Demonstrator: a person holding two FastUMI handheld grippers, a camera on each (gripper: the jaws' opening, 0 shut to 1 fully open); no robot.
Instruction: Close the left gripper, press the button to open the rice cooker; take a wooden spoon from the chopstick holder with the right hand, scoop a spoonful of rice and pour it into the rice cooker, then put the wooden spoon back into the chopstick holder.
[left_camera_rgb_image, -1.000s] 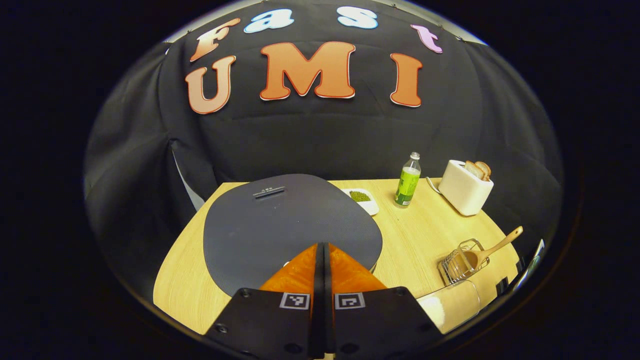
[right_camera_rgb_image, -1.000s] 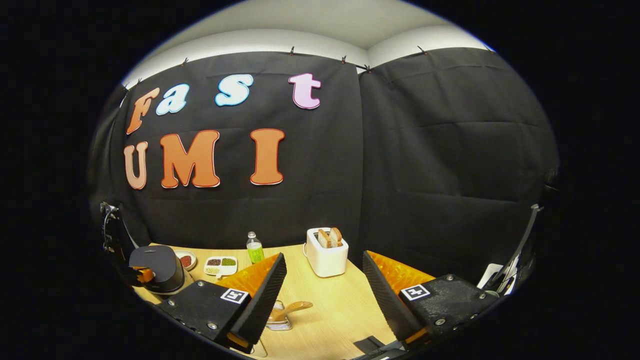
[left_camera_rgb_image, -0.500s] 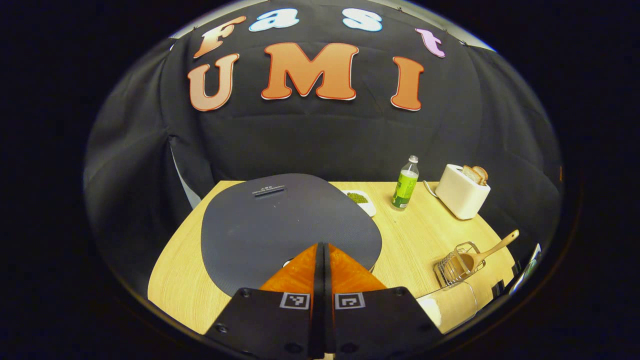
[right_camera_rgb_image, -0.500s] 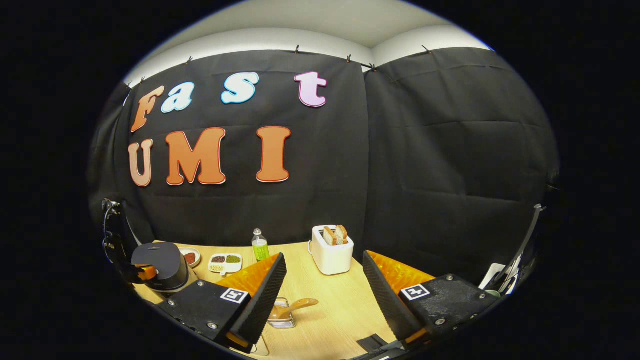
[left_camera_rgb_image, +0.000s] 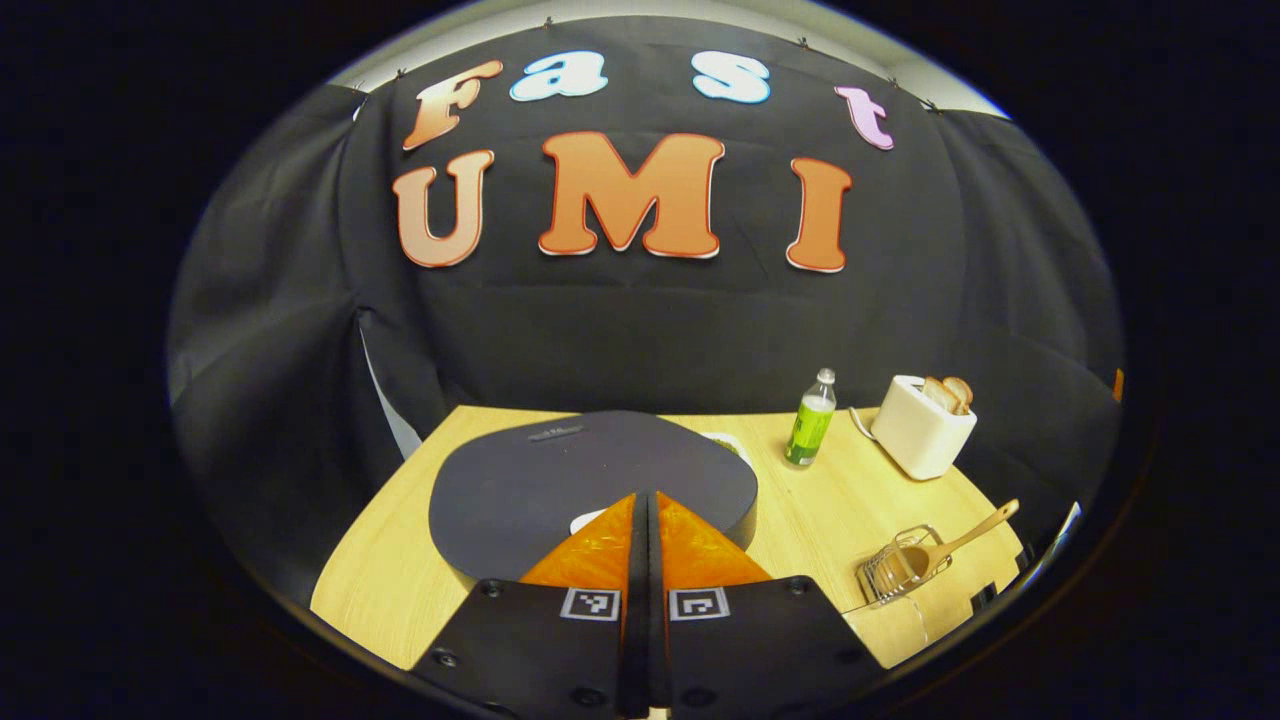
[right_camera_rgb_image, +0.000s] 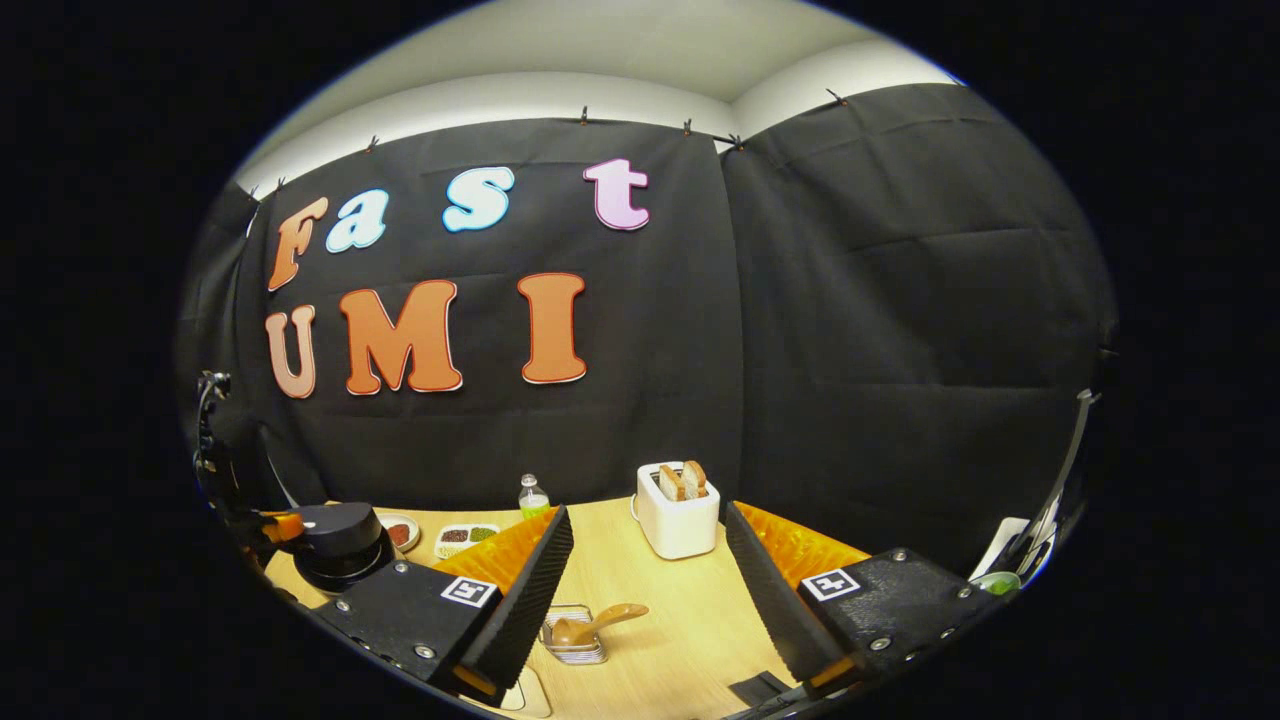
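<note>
The dark grey rice cooker (left_camera_rgb_image: 590, 480) stands shut right in front of my left gripper (left_camera_rgb_image: 645, 494), whose fingers are pressed together with nothing between them. Their tips sit over the lid's front edge, beside a small white patch (left_camera_rgb_image: 586, 521). From the right gripper view, the left gripper (right_camera_rgb_image: 280, 525) is at the rice cooker (right_camera_rgb_image: 340, 540), level with the lid's near side. The wooden spoon (right_camera_rgb_image: 600, 622) lies bowl-down in the wire chopstick holder (right_camera_rgb_image: 575, 645), just below and between the open fingers of my right gripper (right_camera_rgb_image: 648, 510). The spoon (left_camera_rgb_image: 965, 540) and holder (left_camera_rgb_image: 892, 570) sit at the table's right.
A white toaster (right_camera_rgb_image: 680, 510) with bread slices stands at the back right, a green bottle (right_camera_rgb_image: 532, 495) left of it. Small dishes of beans (right_camera_rgb_image: 465, 537) lie behind the cooker. The wooden table (left_camera_rgb_image: 830, 500) ends near the holder.
My left gripper has dropped lower and now looks more flatly across the lid. The right gripper's view has drifted slightly; the spoon still rests in the holder.
</note>
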